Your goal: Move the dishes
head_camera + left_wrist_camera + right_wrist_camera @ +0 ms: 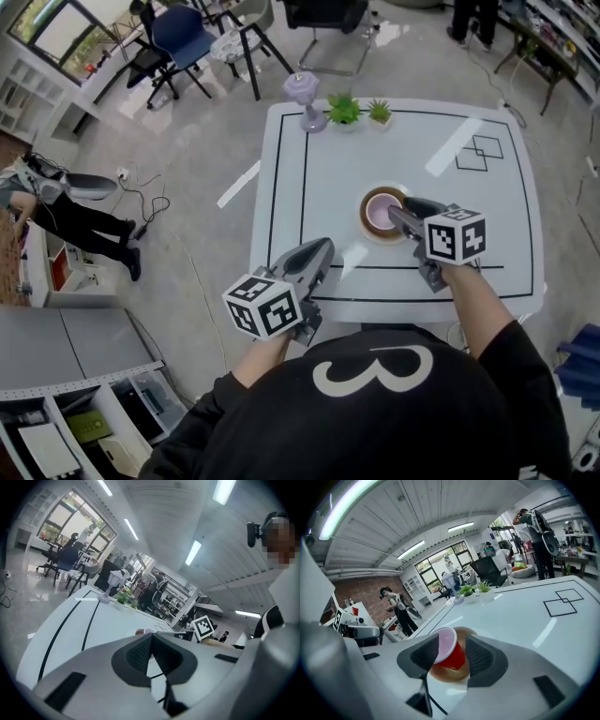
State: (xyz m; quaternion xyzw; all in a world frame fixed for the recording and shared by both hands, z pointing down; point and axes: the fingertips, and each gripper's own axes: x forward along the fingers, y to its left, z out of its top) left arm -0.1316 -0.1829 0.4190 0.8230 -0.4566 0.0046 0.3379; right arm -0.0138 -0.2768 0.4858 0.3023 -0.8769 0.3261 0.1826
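Note:
A red cup with a pale pink inside (382,216) stands on a brown saucer (367,228) in the middle of the white table (309,169). My right gripper (398,212) reaches it from the right. In the right gripper view the cup (452,654) sits between the two dark pads of the right gripper (451,654), with the saucer (443,674) under it. I see no firm pressing on the cup. My left gripper (323,249) hovers over the table's front left edge. In the left gripper view the left gripper (151,641) has its pads together, with nothing in them.
A pale purple stemmed object (302,98) and two small potted plants (344,111) (380,112) stand at the table's far edge. Black tape lines frame the tabletop, with overlapping squares (480,153) at the far right. Chairs (178,42) stand on the floor beyond.

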